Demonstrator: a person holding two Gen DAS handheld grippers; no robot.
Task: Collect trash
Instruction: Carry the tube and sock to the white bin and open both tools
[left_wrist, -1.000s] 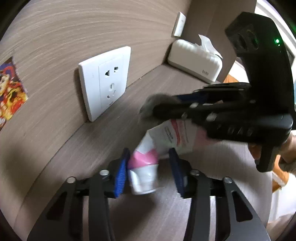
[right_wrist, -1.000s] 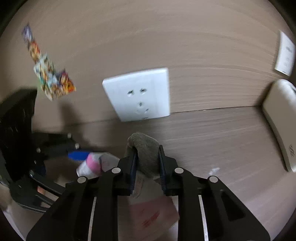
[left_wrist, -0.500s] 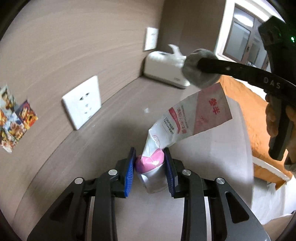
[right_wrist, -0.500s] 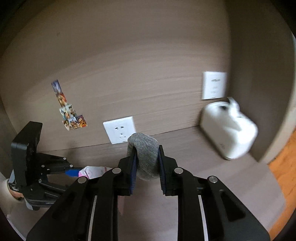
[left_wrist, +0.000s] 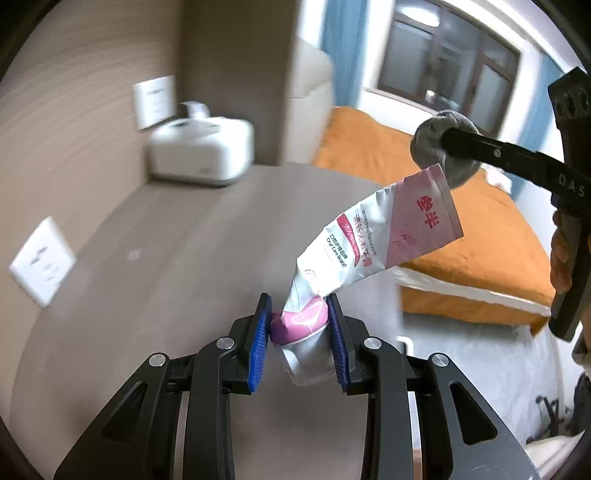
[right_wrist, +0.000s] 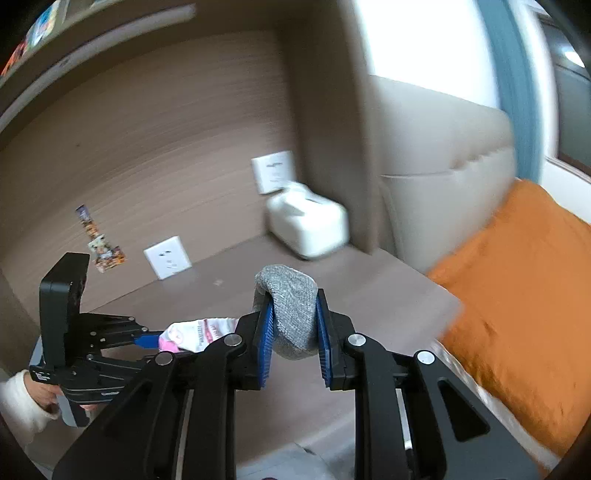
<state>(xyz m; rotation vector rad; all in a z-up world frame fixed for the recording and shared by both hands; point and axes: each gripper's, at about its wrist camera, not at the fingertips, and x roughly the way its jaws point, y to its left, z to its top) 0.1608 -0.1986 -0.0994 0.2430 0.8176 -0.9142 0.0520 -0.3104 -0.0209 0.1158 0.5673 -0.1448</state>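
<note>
Toothpaste tube: the squashed pink and white toothpaste tube (left_wrist: 373, 243) is hanging in the air above the brown wooden desk (left_wrist: 177, 258), with its flat end tilting up.
Left gripper: the left gripper (left_wrist: 299, 341) is squeezing its blue pads (left_wrist: 258, 343) on the tube's cap end.
Grey sock: the balled grey knitted sock (right_wrist: 293, 314) is also up above the desk, just beside the tube's flat end.
Right gripper: the right gripper (right_wrist: 294, 341) is pinching the sock tight between its jaws.
Tissue box: the white plastic tissue box (left_wrist: 201, 149) is sitting at the far end of the desk.
Wall socket: the white wall socket (right_wrist: 168, 256) is sitting just above the back of the desk.
Bed: the orange bed cover (right_wrist: 524, 295) is lying next to the desk.
</note>
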